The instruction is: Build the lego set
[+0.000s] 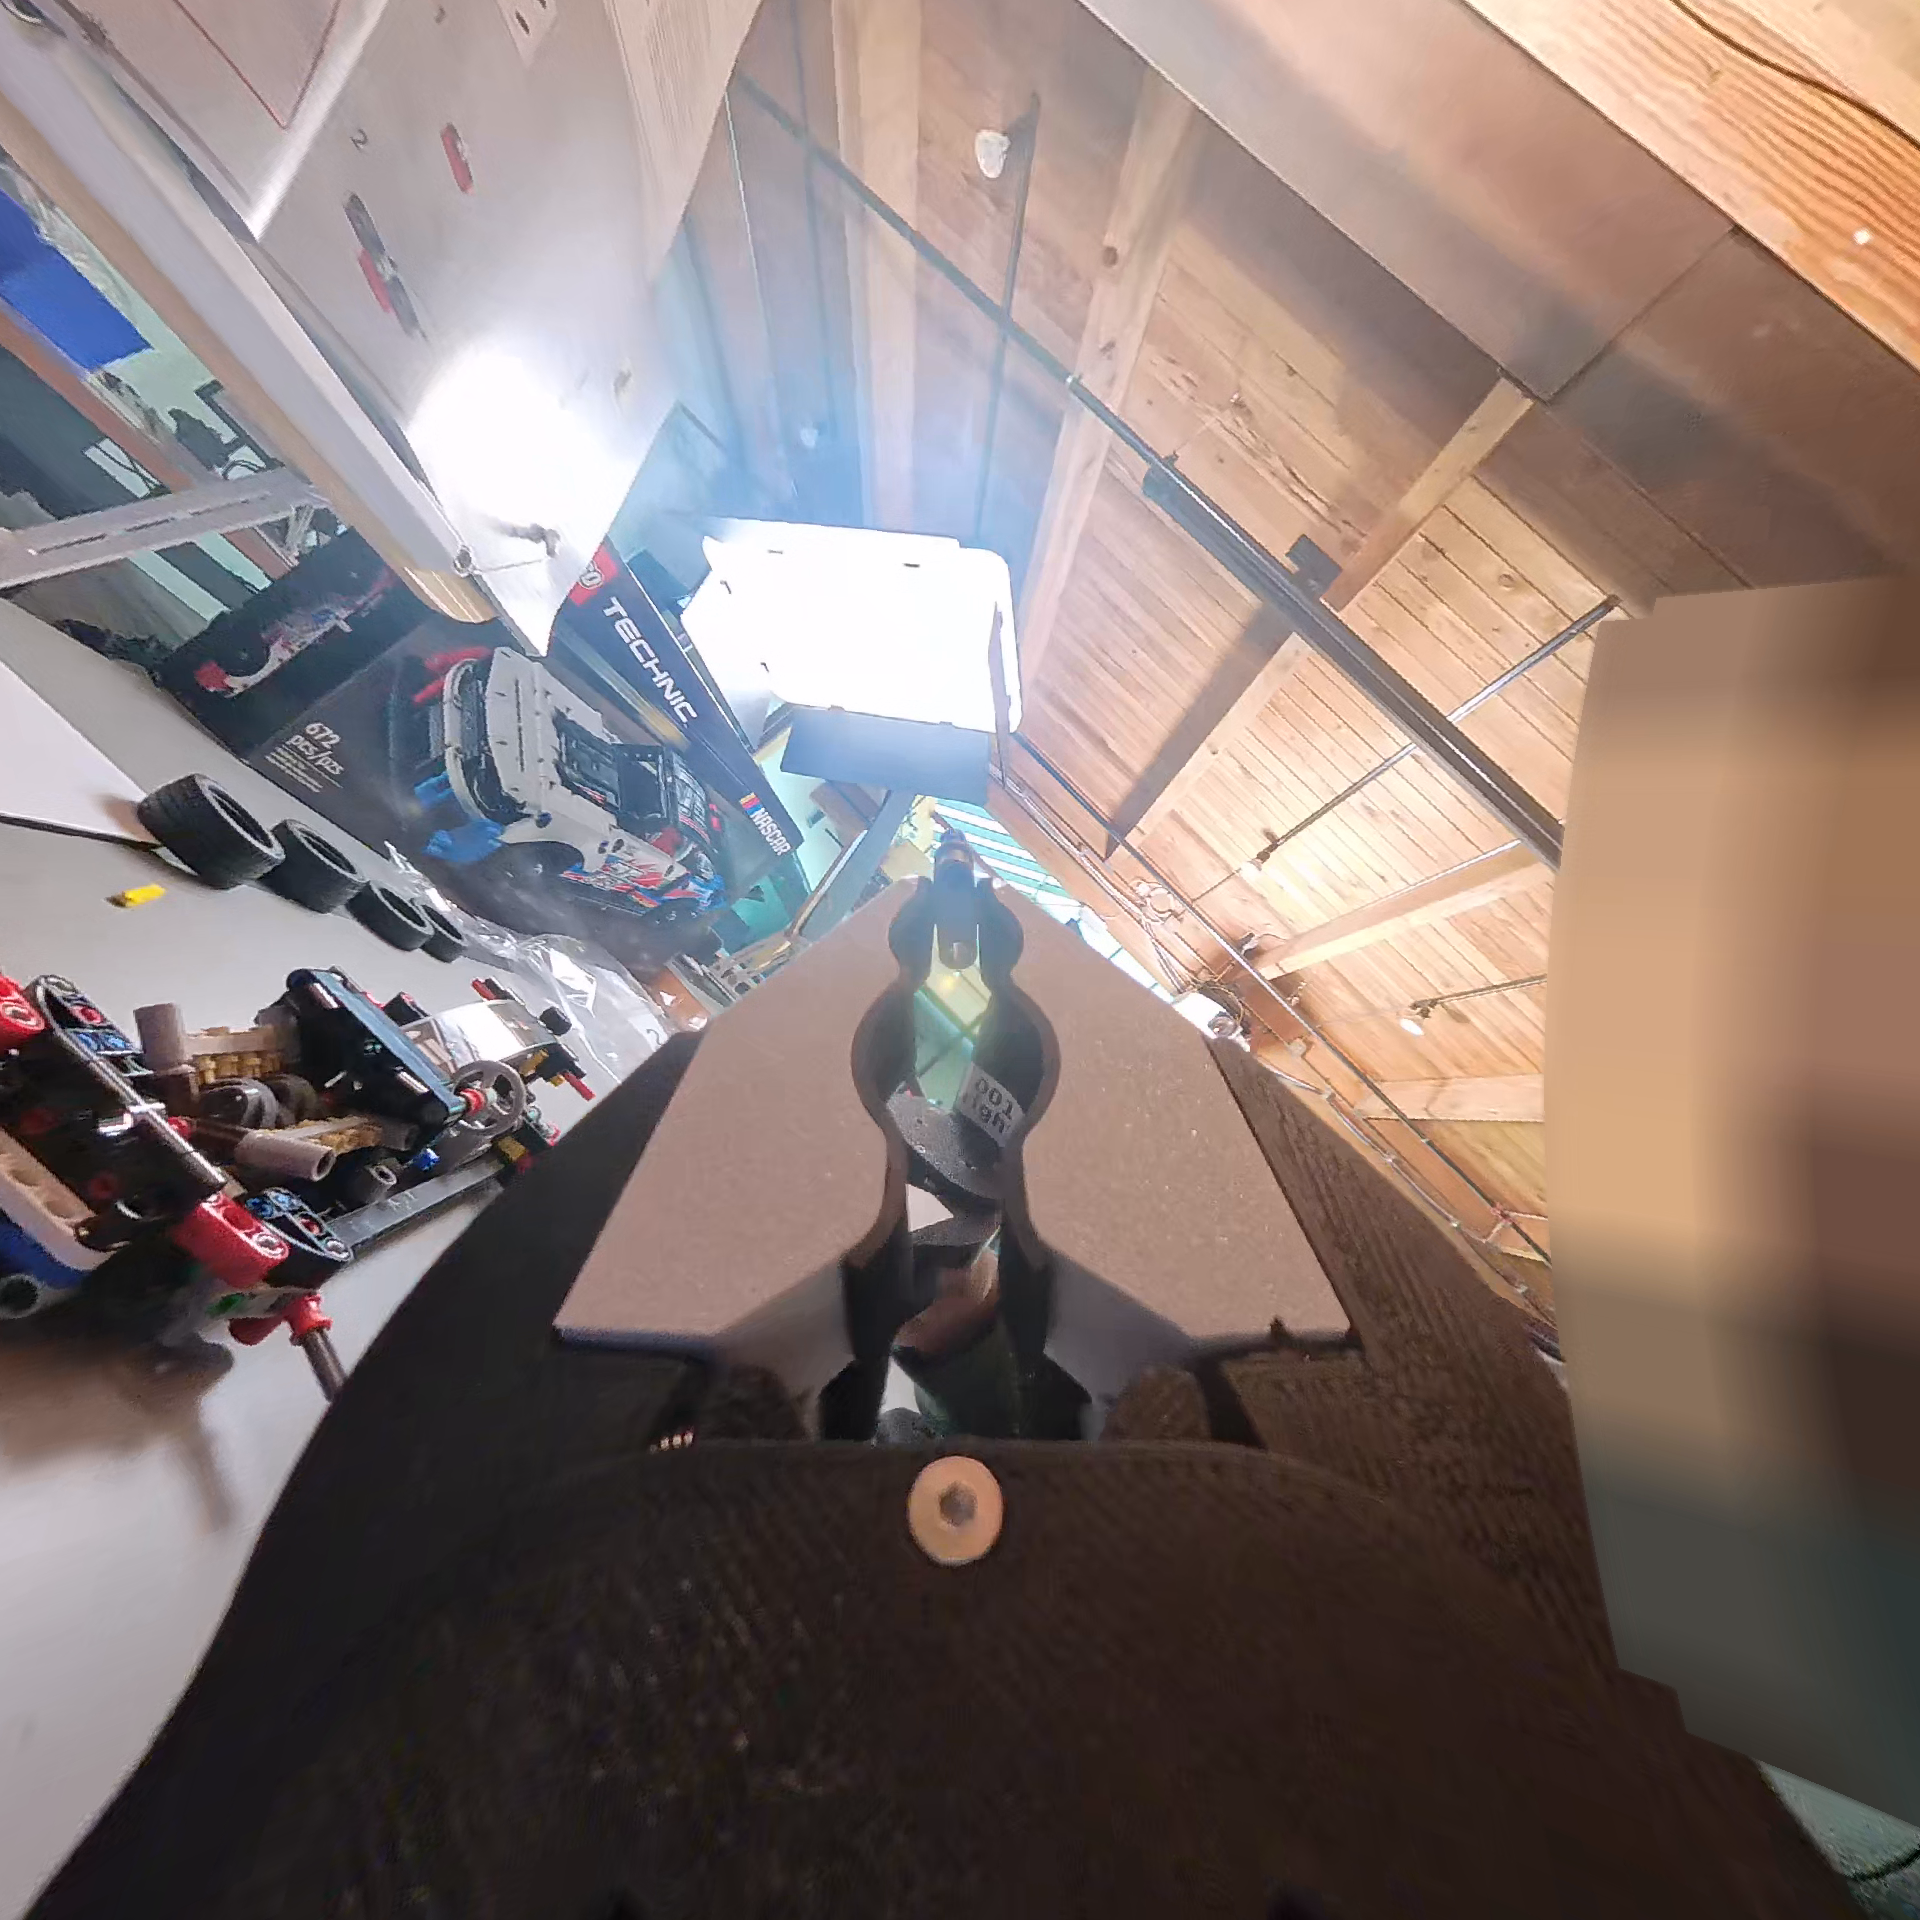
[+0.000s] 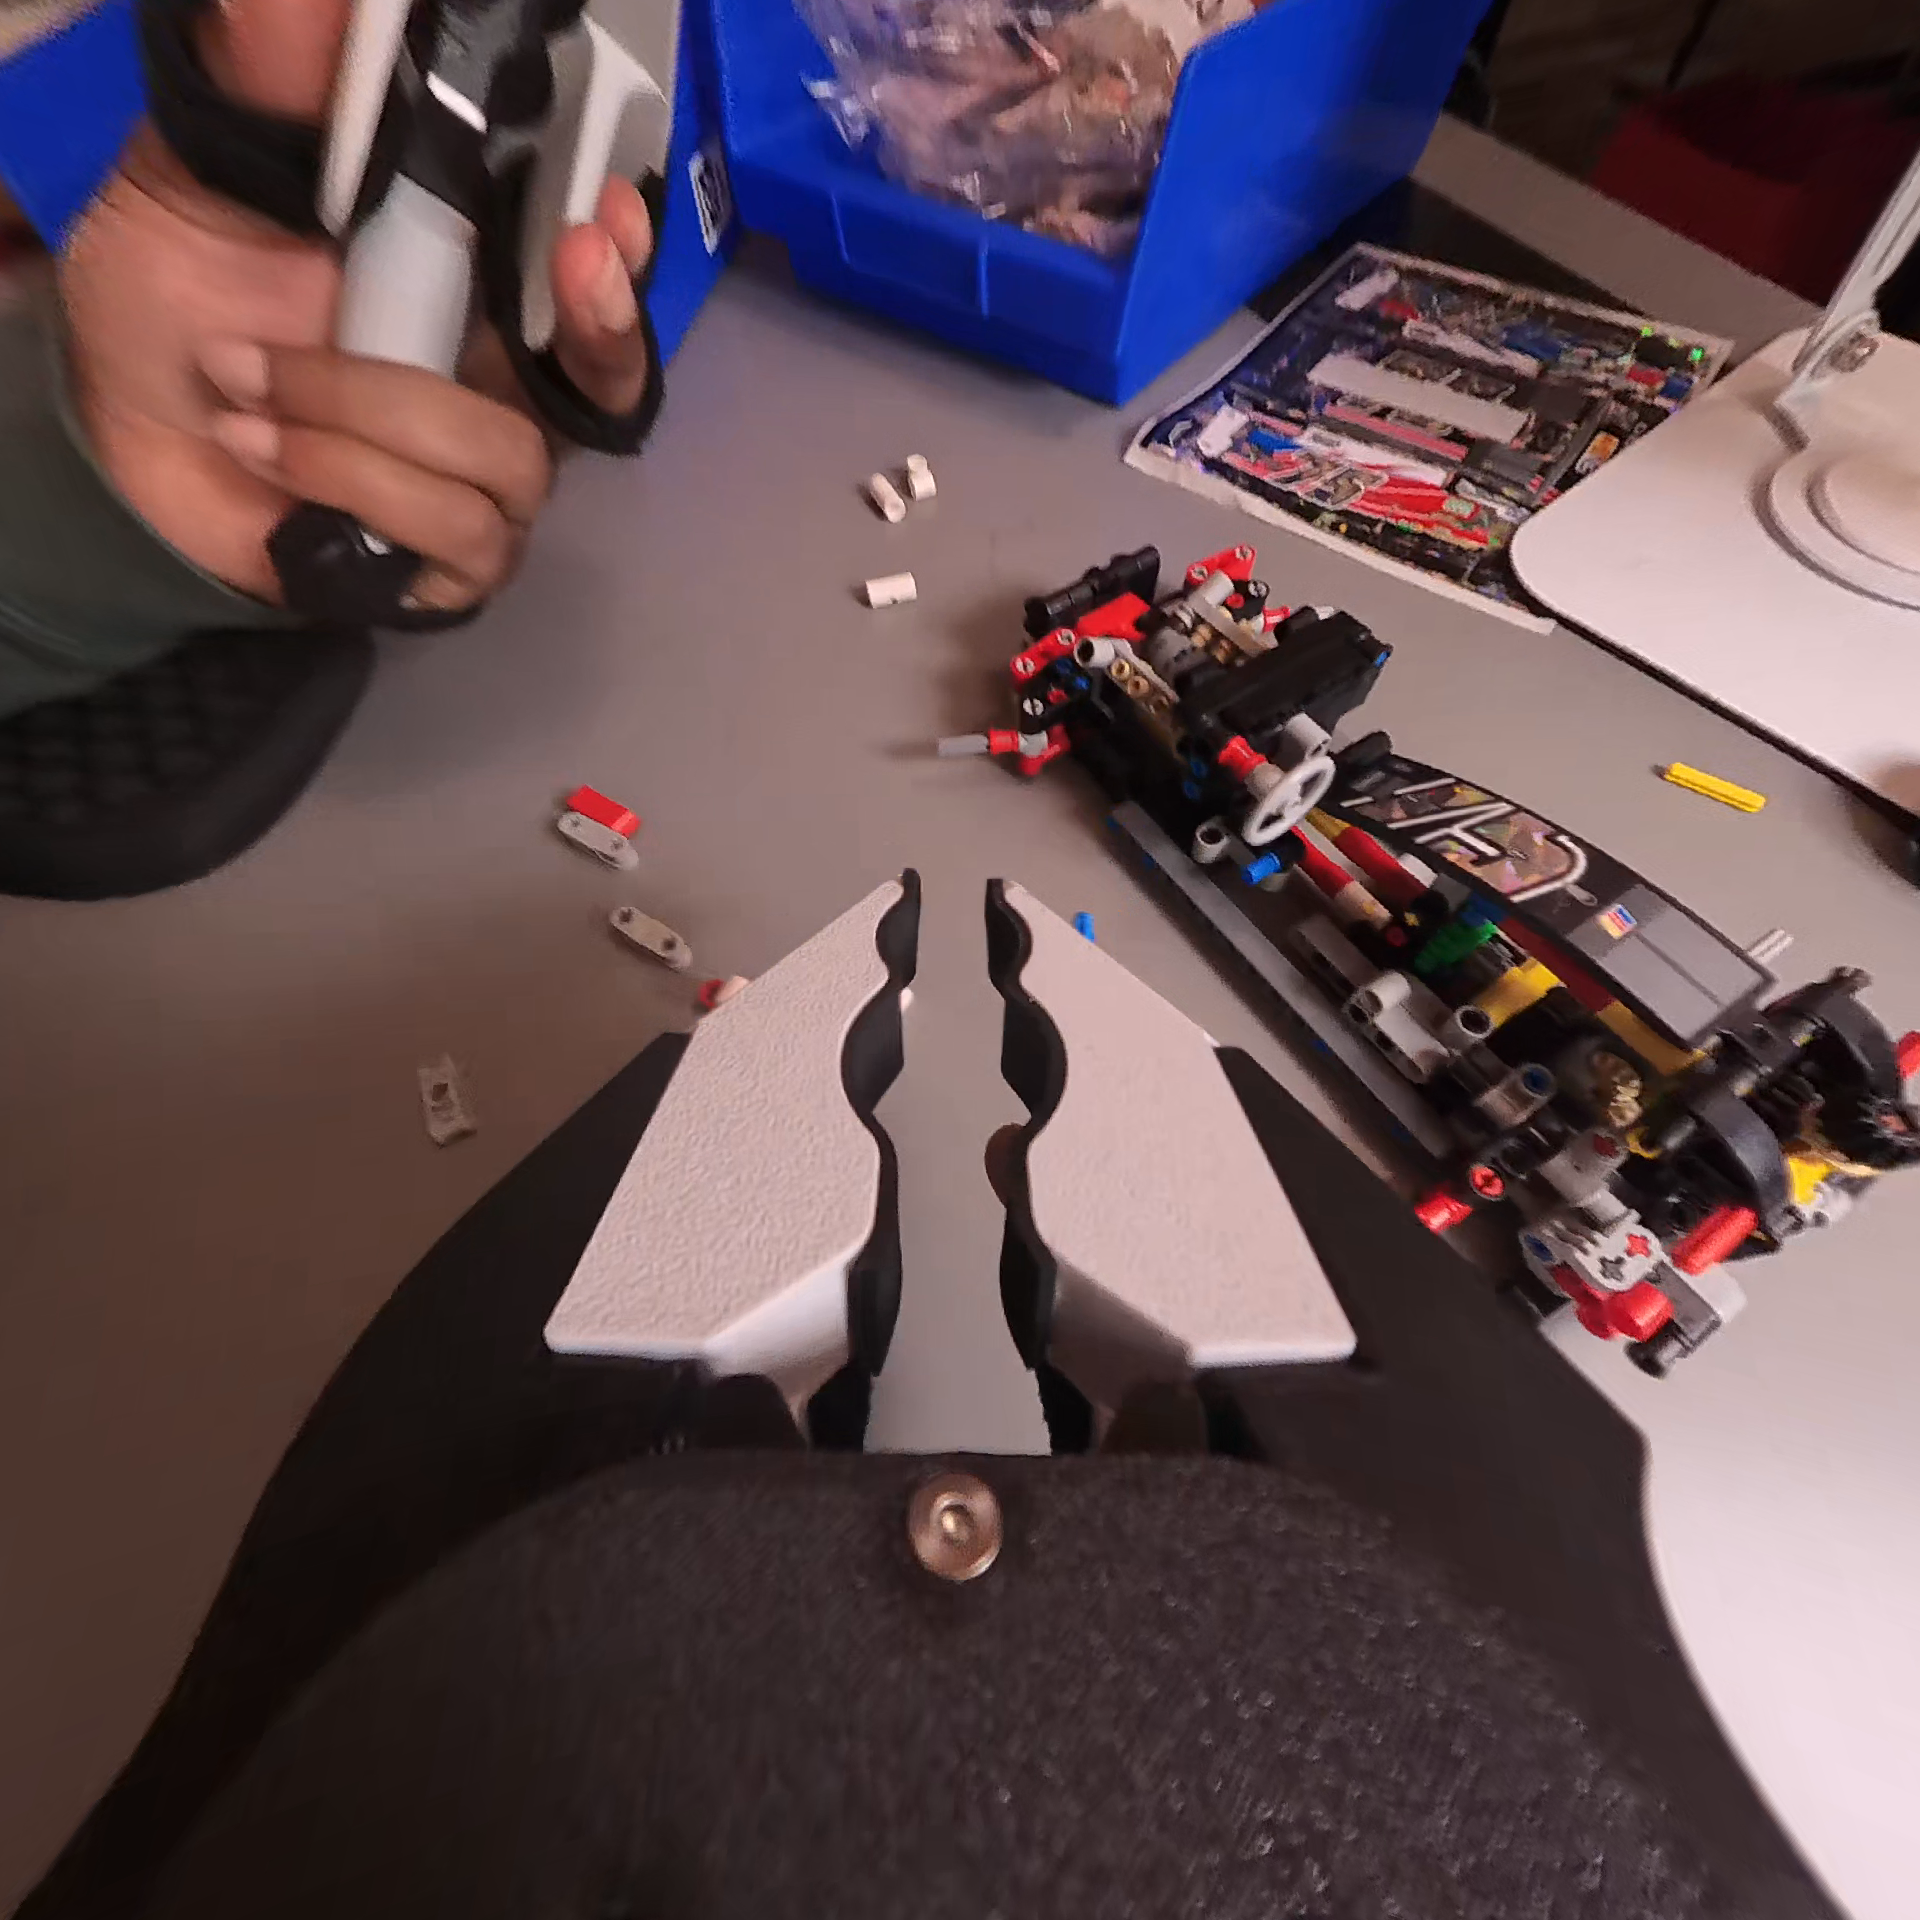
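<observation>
The part-built lego car chassis [image 2: 1403, 904] lies on the grey table [image 2: 727, 675], right of my right gripper [image 2: 953, 894]. That gripper hovers over the table, slightly open and empty. Loose pieces lie ahead and left of it: white connectors [image 2: 899, 483], a red piece [image 2: 603, 805] and grey links [image 2: 649, 935]. My left gripper [image 1: 951, 909] points up at the ceiling, its fingers closed on a small black piece [image 1: 954, 925] at the tips. It also shows blurred in the right wrist view [image 2: 457, 156], held by a hand [image 2: 312, 416]. The chassis [image 1: 208, 1132] lies at the lower left in the left wrist view.
A blue bin [image 2: 1039, 260] of bagged parts stands at the back, with the instruction booklet [image 2: 1434, 416] to its right. A white stand base [image 2: 1714, 582] and a yellow axle [image 2: 1714, 787] are at the right. The set's box [image 1: 540, 748], several tyres [image 1: 301, 862] and a bright lamp [image 1: 862, 623] are farther off. Tip to tip, the grippers are about 15 centimetres apart. To reach the yellow axle [image 2: 1714, 787] in a straight line is about 20 centimetres for my right fingers, about 30 centimetres for my left. Seen from the left wrist view [image 1: 148, 895] as well.
</observation>
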### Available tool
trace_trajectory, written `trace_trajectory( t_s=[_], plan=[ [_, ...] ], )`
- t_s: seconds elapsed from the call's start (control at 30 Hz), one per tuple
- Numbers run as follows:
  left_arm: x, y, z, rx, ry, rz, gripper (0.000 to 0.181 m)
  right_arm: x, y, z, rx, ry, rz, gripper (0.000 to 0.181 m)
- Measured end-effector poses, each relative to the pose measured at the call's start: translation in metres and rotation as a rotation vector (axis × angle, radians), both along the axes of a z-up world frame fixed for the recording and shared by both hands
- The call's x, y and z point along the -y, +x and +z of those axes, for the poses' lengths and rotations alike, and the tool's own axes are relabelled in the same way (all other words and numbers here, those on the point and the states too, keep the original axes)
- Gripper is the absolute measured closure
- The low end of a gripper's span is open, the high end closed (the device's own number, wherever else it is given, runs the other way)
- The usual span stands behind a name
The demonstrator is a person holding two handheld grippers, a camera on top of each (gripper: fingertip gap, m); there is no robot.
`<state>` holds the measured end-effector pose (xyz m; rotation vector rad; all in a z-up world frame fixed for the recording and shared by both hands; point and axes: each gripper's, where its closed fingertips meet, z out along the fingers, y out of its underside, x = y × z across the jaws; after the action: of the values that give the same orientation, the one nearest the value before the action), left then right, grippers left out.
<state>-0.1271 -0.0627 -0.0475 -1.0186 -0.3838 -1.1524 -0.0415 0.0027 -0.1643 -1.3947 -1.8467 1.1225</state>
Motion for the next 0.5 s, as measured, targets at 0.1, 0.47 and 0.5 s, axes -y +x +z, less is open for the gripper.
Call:
trace_trajectory(
  t_s=[0.1, 0.47, 0.5],
  plan=[
    [-0.001, 0.002, -0.001, -0.014, -0.008, -0.003, 0.176, -0.013, 0.001, -0.011, 0.061, 0.125, -0.007, 0.169],
    [-0.003, 0.011, -0.002, -0.055, -0.023, -0.018, 0.176, -0.01, -0.005, -0.045, 0.268, 0.288, 0.161, 0.165],
    [-0.004, 0.011, -0.003, -0.058, -0.025, -0.019, 0.176, -0.007, -0.009, -0.047, 0.278, 0.296, 0.189, 0.164]
  ],
)
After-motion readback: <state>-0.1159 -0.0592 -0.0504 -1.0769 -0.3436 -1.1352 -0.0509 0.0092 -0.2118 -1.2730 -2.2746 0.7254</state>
